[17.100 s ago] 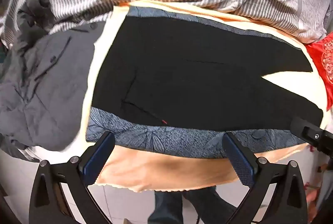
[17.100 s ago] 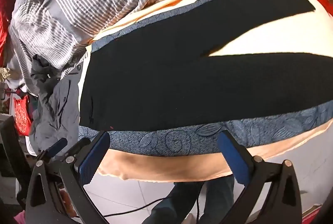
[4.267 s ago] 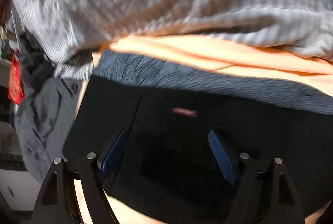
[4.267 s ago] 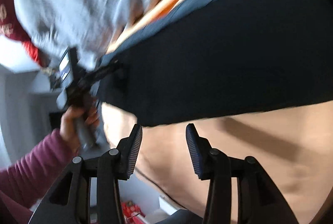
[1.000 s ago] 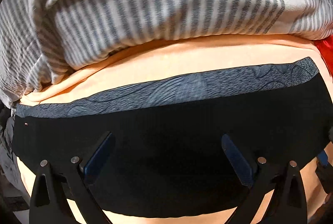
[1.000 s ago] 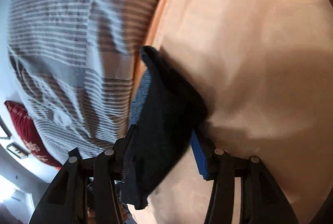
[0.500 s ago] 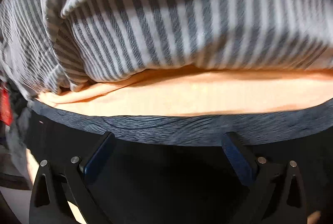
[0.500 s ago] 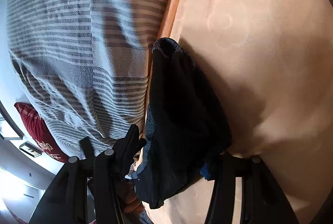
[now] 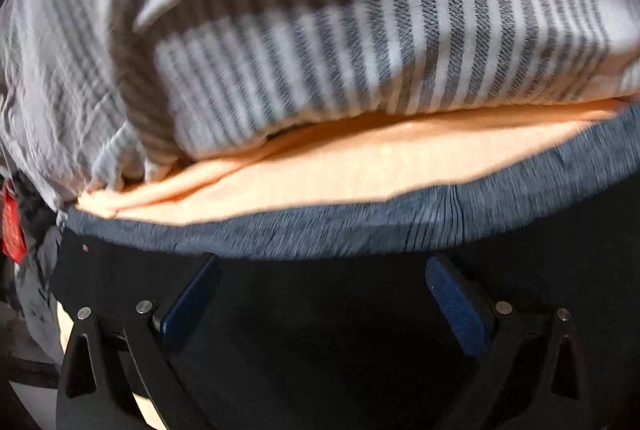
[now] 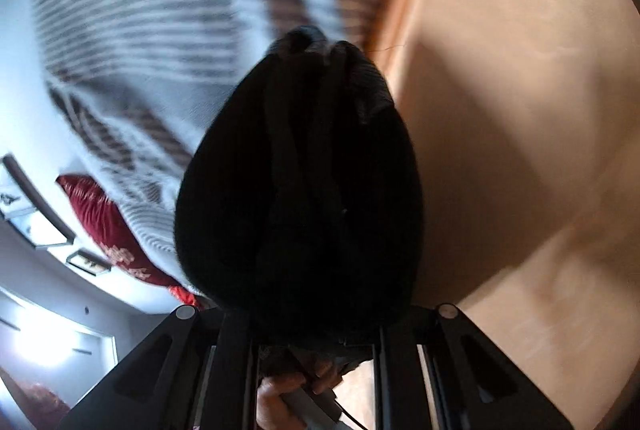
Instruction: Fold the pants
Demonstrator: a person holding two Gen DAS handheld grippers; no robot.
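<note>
1. Since a second ago the right gripper [image 10: 316, 310] has just been closing its jaws, and they're now clenched on a bunched end of the black pants [image 10: 300, 190], which fills the middle of the right wrist view instead of hanging loose.
2. Left gripper [image 9: 320, 294] has its jaws spread wide, nothing pinched, hovering over the pants [image 9: 320, 342] lying flat across the bottom of the frame.
3. Pants sit on a peach bed sheet [image 9: 380, 166], bordered by a blue patterned cloth [image 9: 360, 226].
4. Striped duvet [image 9: 320, 50] fills the upper frame.

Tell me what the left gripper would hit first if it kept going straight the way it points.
Most likely the black pants lying under the open left gripper. Beyond them are the blue patterned cloth and the striped duvet; depth is unclear.
</note>
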